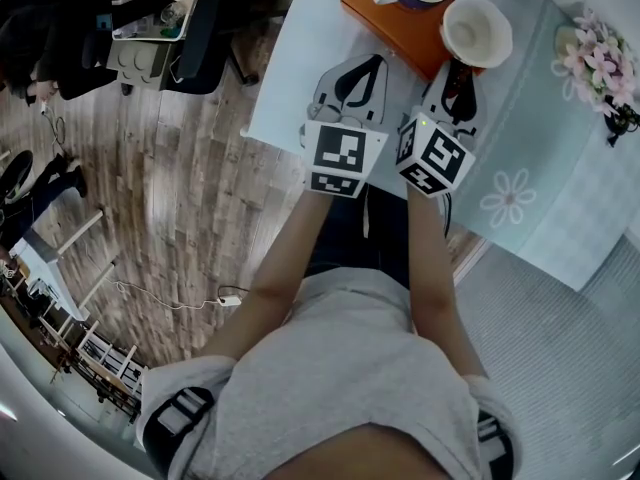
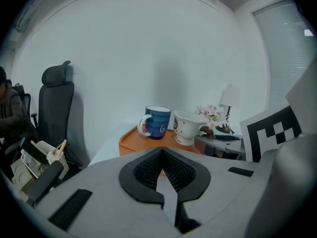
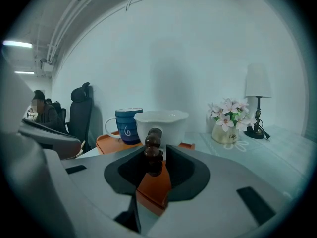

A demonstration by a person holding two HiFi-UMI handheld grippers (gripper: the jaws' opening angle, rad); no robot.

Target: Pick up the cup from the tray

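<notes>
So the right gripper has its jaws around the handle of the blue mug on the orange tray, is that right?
Not quite. It is the brown handle of the white cup that stands between the jaws of the right gripper, not the blue mug's. The blue mug stands untouched beside it on the orange tray. The right gripper view shows this.

**Grey T-shirt, pale grey grippers, black-and-white cubes**

The person wears a light grey short-sleeved T-shirt (image 1: pixel 350 368) and dark trousers (image 1: pixel 385 233), with black-and-white bands (image 1: pixel 178 415) near each shoulder. The left gripper (image 1: pixel 376 62) and right gripper (image 1: pixel 458 68) have pale grey shells and black ribbed linings on the jaws. Each carries a white cube (image 1: pixel 342 158) printed with black square markers. The right one shows a small green light (image 1: pixel 425 122).
</notes>
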